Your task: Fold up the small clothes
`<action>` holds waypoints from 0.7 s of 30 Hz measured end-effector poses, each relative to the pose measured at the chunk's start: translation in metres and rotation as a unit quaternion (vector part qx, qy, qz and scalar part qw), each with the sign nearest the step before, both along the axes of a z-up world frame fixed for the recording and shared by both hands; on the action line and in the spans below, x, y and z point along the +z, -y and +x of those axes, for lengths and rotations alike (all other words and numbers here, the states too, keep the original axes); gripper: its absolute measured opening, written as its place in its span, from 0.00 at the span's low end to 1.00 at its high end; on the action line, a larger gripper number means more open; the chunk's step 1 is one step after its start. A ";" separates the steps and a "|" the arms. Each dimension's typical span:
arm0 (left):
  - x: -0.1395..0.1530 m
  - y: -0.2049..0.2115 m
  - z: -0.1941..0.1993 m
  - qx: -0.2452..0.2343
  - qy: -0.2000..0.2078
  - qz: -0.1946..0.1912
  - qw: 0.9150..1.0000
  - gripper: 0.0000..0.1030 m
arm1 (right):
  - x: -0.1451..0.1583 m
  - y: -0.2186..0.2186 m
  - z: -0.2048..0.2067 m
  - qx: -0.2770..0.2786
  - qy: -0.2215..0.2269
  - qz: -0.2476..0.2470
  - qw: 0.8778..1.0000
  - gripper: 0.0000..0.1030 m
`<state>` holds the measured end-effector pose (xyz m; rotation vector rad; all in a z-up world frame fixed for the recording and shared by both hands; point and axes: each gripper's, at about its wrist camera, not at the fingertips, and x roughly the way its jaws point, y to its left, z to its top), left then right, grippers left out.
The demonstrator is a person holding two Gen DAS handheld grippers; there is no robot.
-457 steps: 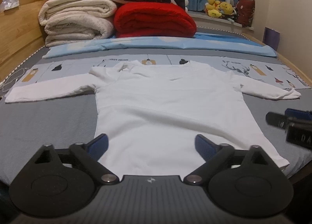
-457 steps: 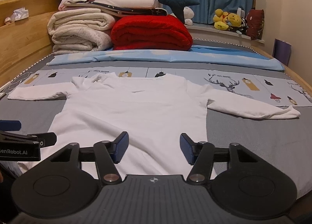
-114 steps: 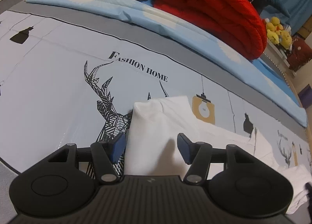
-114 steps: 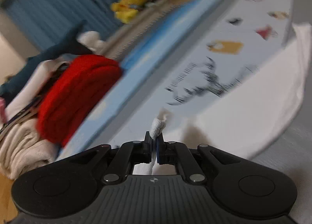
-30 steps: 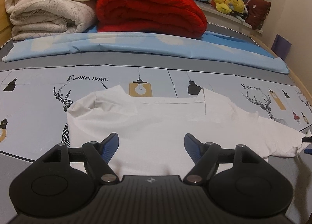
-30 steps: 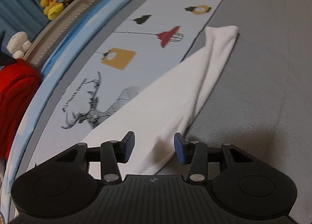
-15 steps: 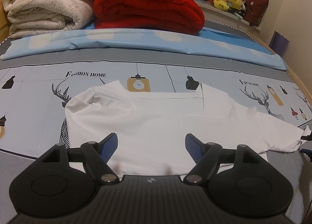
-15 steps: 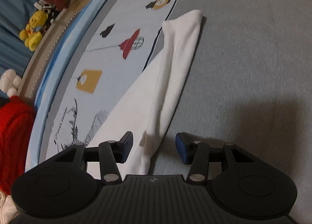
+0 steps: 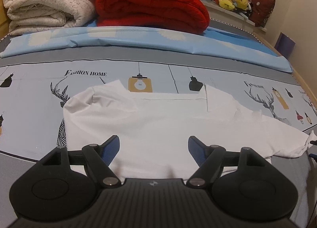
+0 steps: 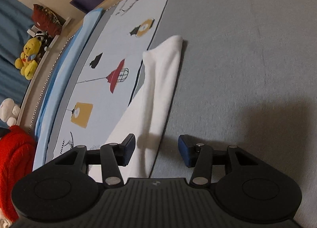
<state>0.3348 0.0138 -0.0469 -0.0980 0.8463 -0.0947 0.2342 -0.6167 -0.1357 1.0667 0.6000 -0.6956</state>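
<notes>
On the bedspread [image 9: 39, 109] lies one white shirt [image 9: 158, 124], both tongs [image 9: 154, 144] [image 10: 156, 148] spread wide, grasping nothing

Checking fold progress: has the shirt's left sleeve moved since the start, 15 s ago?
Yes. The white shirt had its left sleeve stretched out past the deer print; now it is folded in over the body and the print lies uncovered.

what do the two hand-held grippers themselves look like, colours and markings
Both look alike. The left hand-held gripper and right hand-held gripper have matte black bodies with a ribbed centre panel bearing a small round logo, a large round disc on each side, and black linkage arms with silver pivot pins. The fingers carry blue textured pads. No cables or sleeves show.
</notes>
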 end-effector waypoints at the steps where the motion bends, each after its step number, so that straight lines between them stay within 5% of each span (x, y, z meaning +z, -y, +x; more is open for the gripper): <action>1: 0.000 0.000 0.000 0.001 -0.001 0.000 1.000 0.78 | 0.001 0.000 0.003 0.005 -0.001 -0.006 1.000 0.49; 10: -0.003 0.000 0.001 -0.003 -0.005 0.000 1.000 0.78 | 0.015 -0.011 0.046 0.068 -0.056 -0.130 0.988 0.46; 15: -0.005 -0.009 0.003 0.007 -0.009 -0.002 1.000 0.78 | 0.008 -0.019 0.064 0.086 -0.123 -0.191 0.970 0.10; 21: -0.002 -0.019 0.002 0.015 -0.008 -0.006 1.000 0.78 | 0.030 -0.041 0.068 0.086 -0.113 -0.263 0.954 0.04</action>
